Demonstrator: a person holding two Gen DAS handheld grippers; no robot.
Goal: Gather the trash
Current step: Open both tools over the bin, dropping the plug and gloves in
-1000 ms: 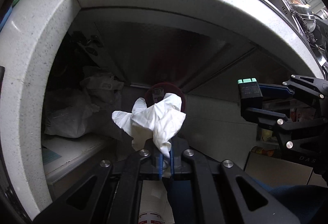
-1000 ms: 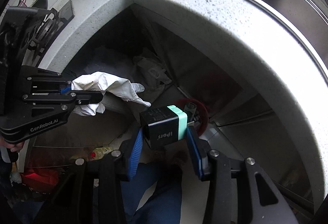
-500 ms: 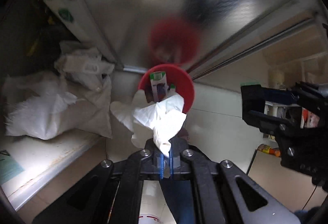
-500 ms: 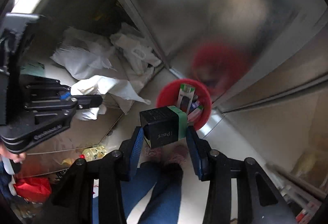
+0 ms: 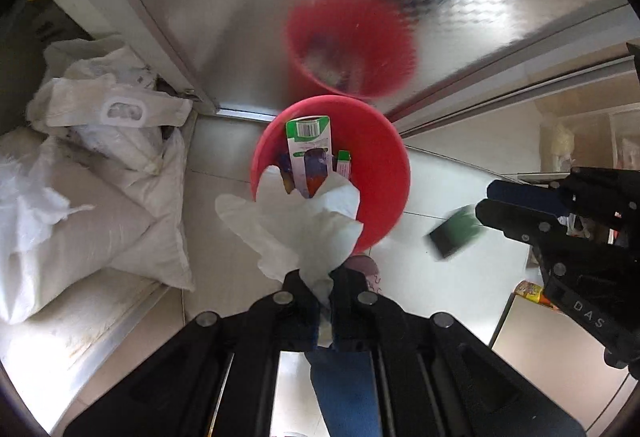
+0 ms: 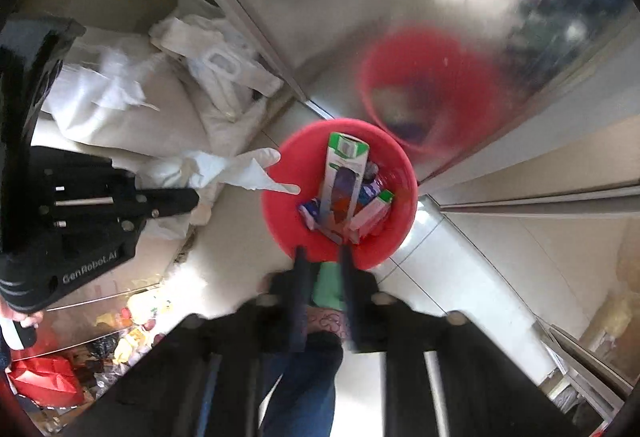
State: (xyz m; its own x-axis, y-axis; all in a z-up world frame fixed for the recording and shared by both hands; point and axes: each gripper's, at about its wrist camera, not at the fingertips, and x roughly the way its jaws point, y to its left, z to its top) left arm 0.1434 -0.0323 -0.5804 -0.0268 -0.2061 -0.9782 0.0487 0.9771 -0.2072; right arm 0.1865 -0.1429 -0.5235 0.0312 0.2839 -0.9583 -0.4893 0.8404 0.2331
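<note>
A red bin stands on the floor below both grippers, holding a green-and-white carton and other small packs. My left gripper is shut on a crumpled white tissue that hangs over the bin's near rim. In the right wrist view the bin, the carton, the tissue and the left gripper show again. My right gripper is closing its jaws to a narrow gap. The dark box with a green band is blurred just off the right gripper, not pinched.
White sacks and plastic bags are piled left of the bin. A shiny metal panel behind it mirrors the bin. A person's blue trouser leg stands near the bin. A red bag and clutter lie at lower left.
Both grippers have sunk from countertop height to just above the bin, which now looms large. The right jaws have narrowed and the box has slipped out of them. The left still holds the tissue.
</note>
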